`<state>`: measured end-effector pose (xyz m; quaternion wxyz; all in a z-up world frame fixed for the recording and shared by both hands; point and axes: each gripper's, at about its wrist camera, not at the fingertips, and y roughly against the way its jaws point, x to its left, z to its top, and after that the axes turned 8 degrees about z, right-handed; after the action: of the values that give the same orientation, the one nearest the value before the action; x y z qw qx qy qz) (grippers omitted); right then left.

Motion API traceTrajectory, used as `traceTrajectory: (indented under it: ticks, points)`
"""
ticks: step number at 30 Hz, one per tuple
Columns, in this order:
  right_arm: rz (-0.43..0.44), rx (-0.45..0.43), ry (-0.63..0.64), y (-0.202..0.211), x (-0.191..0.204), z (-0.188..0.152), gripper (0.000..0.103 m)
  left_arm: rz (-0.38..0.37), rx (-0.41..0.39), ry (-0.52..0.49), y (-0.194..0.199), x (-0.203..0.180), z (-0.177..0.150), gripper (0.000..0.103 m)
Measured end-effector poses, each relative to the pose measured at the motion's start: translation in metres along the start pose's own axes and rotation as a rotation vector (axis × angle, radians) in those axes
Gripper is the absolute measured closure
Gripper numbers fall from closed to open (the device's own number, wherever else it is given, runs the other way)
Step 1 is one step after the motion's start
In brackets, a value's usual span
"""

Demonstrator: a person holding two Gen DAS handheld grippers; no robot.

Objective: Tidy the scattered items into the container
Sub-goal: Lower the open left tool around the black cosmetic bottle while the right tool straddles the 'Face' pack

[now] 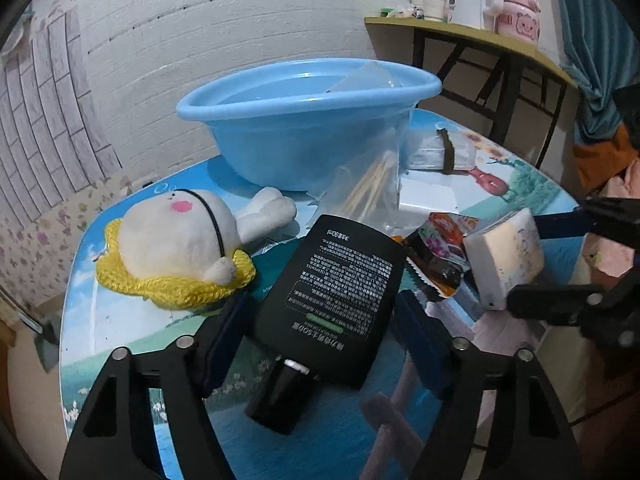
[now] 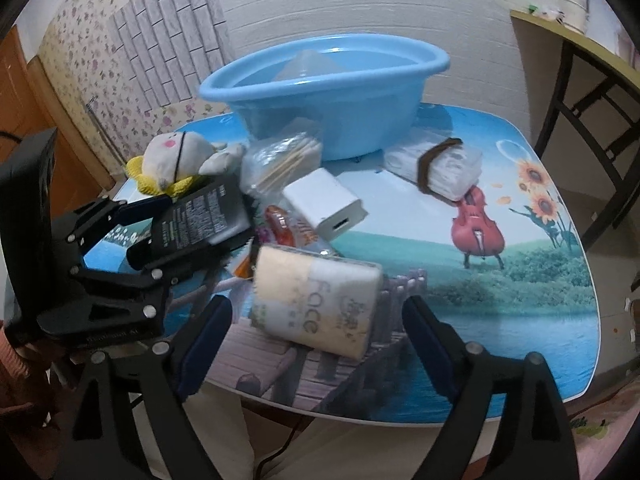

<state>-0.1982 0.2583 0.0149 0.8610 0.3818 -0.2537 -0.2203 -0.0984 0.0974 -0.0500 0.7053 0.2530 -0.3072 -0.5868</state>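
Basin [image 1: 308, 92]: your landmark; smooth blue plastic, deep and round, at the table's far edge, a clear wrapper already inside.
Left gripper [image 1: 324, 316]: you straddle the black tube [image 1: 332, 276], which lies flat in front of the basin; the pads sit at its edges, and I cannot tell whether they press.
Right gripper [image 2: 316, 336]: your jaws stand apart around the tissue pack [image 2: 316, 300], nearest you from the basin, pads clear of it.
Tissue pack: soft crinkly film, pillow-shaped, likely to yield.
Plush toy [image 1: 176, 244]: fuzzy white, yellow knit collar, left of the basin's front.
White charger [image 2: 324, 204]: hard, boxy, just before the basin.
Judgement: both items straddled across their width for lifting.
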Motion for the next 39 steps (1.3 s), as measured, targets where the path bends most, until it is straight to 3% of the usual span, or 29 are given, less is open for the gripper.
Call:
traceTrajectory:
  ticks: [7, 11, 20, 23, 29, 31, 32, 39]
  points:
    - [-0.027, 0.025, 0.016, -0.01, 0.007, 0.0, 0.015, -0.058, 0.008, 0.061, 0.014, 0.01, -0.008, 0.053]
    - [-0.046, 0.031, 0.018, -0.016, 0.007, 0.002, 0.015, -0.047, 0.003, 0.046, 0.016, 0.006, -0.01, 0.053]
    - [-0.05, 0.042, 0.019, -0.021, 0.003, 0.002, 0.015, -0.027, 0.034, -0.022, 0.005, -0.008, -0.008, 0.033]
    - [-0.057, 0.04, 0.023, -0.018, 0.0, 0.002, 0.015, 0.011, 0.048, -0.045, -0.002, -0.014, -0.006, 0.033]
    - [-0.09, 0.048, 0.02, -0.013, -0.009, 0.002, 0.015, 0.016, 0.042, -0.056, -0.01, -0.02, 0.001, 0.032]
    - [-0.104, 0.05, 0.024, -0.009, -0.013, 0.0, 0.015, 0.015, 0.041, -0.047, -0.009, -0.019, 0.001, 0.033]
    - [-0.112, 0.05, 0.027, -0.007, -0.015, 0.0, 0.015, 0.012, 0.04, -0.04, -0.008, -0.018, 0.001, 0.039]
    - [-0.102, 0.037, 0.008, 0.003, -0.026, -0.006, 0.015, -0.014, 0.063, -0.007, 0.0, -0.013, -0.007, 0.039]
